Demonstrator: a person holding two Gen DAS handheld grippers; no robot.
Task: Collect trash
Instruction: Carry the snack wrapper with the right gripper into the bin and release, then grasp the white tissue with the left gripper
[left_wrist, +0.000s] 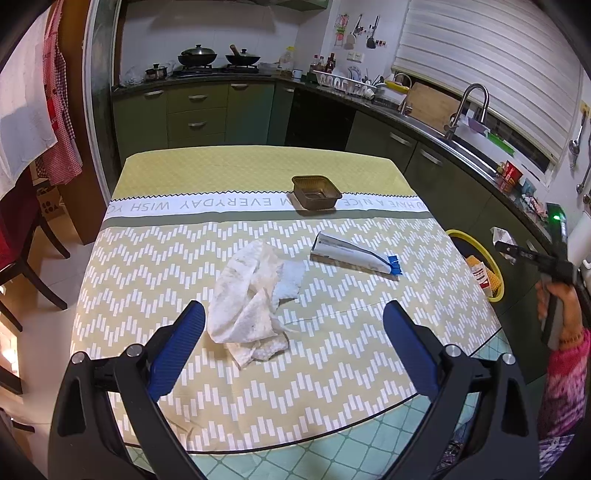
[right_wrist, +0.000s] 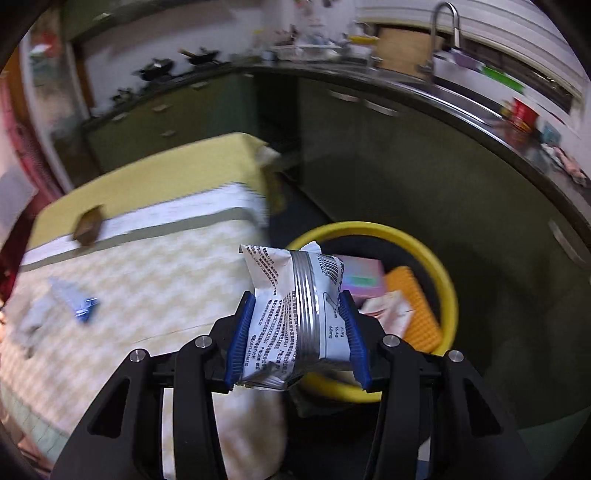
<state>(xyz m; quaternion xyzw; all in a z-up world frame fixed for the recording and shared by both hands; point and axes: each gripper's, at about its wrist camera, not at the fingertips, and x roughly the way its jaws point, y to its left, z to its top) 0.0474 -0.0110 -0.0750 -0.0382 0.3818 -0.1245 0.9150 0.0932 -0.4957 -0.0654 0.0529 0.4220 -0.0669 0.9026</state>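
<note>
A crumpled white tissue (left_wrist: 251, 299) lies on the table just ahead of my left gripper (left_wrist: 293, 314), which stands open and empty above the near edge. Further back lie a flattened white tube with a blue cap (left_wrist: 354, 254) and a brown plastic tray (left_wrist: 316, 191). My right gripper (right_wrist: 297, 325) is shut on a white and silver snack wrapper (right_wrist: 291, 306), held beside the table's right edge above the yellow-rimmed bin (right_wrist: 448, 291). The bin (left_wrist: 496, 273) holds several packets. In the left wrist view the right gripper (left_wrist: 524, 253) shows at the far right, held by a hand.
The table carries a yellow and green patterned cloth (left_wrist: 184, 258). Green kitchen cabinets (left_wrist: 424, 155) and a sink counter with a tap (left_wrist: 469, 107) run along the right behind the bin. Dark chairs (left_wrist: 22, 258) stand at the left. A pink sleeve (left_wrist: 565, 384) is at the right edge.
</note>
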